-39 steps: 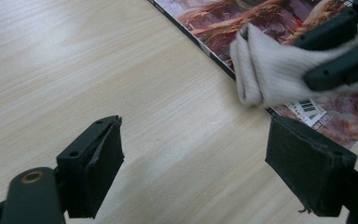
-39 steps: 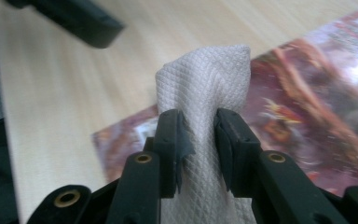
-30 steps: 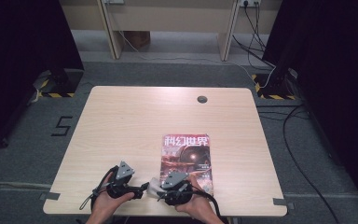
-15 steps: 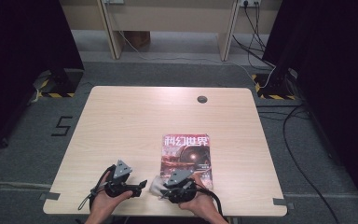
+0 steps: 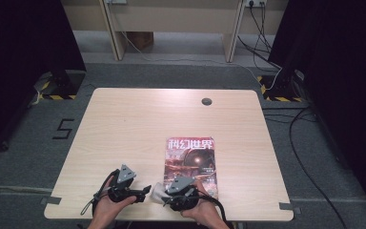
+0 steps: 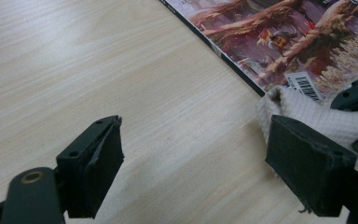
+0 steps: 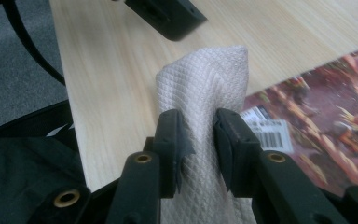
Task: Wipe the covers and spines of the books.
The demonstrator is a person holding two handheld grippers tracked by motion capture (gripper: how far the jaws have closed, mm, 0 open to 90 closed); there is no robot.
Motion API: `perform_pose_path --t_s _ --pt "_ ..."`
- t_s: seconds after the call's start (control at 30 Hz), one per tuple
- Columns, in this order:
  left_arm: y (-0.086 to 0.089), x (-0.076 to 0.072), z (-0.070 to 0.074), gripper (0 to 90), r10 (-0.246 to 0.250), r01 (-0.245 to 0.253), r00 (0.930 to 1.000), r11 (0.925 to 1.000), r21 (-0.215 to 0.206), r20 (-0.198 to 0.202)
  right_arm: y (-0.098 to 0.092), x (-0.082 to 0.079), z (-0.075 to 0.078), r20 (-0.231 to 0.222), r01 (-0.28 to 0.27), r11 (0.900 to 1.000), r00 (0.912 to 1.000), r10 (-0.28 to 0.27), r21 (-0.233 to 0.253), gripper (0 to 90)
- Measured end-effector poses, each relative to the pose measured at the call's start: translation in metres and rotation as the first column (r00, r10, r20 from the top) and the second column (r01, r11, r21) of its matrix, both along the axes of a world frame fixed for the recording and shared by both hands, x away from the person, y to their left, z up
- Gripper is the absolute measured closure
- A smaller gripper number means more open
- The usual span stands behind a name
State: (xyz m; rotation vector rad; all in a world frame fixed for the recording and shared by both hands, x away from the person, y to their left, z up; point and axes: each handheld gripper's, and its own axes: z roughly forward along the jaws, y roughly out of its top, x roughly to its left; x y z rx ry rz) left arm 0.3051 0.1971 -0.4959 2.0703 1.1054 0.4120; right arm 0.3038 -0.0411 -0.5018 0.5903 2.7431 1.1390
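- Pinching a folded white cloth, the right gripper had its two jaws clamped on the fabric, which rose in a peak above them in the right gripper view.
- From above, that cloth sat at the near left corner of the magazine, just off the cover's edge, with the right gripper right behind it toward the table's near edge.
- The left gripper had its jaws spread well apart, with nothing between them but bare table; the left gripper view put its right jaw touching or just in front of the cloth, and I could not tell which.
- From above, the left gripper lay to the left of the magazine, pointing toward the cloth and close to it.
- No containers stood on the table; the magazine lay flat and closed, cover up, with a barcode label at the corner beside the cloth.
- Counted: one magazine, one cloth, two grippers, two hands, and one round dark port in the tabletop, well beyond the magazine's far edge.
- Against the picture from a second before, the magazine kept its place; the two grippers remained at its near left corner, the left one having edged slightly nearer to the cloth.
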Motion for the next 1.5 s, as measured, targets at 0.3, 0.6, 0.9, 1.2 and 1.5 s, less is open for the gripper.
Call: perform_pose_path --t_s 0.3,0.6,0.9,1.2,1.5 --pt "-0.002 0.0 -0.001 18.0 -0.005 0.005 1.0 1.0 0.001 0.0 -0.035 0.009 0.001 0.004 0.102 0.995 0.9948 -0.102 -0.008 70.8" --pt "-0.005 -0.001 -0.002 17.9 -0.021 0.021 0.9998 0.9998 0.006 -0.006 -0.061 0.016 0.002 0.027 0.189 0.982 0.9817 -0.189 -0.022 70.4" --pt "-0.006 -0.001 -0.003 17.9 -0.026 0.026 0.9996 0.9996 0.007 -0.009 -0.05 0.003 0.001 0.018 0.125 0.992 0.992 -0.125 -0.008 69.5" --pt "-0.007 -0.001 -0.003 17.9 -0.028 0.028 0.9996 0.9996 0.004 -0.008 -0.069 0.005 0.001 0.018 0.178 0.984 0.9839 -0.178 -0.004 70.6" --pt "-0.011 -0.002 -0.006 17.9 -0.046 0.046 0.9988 0.9989 0.011 -0.016 -0.114 0.008 0.002 0.024 0.31 0.951 0.9506 -0.31 -0.013 70.6"
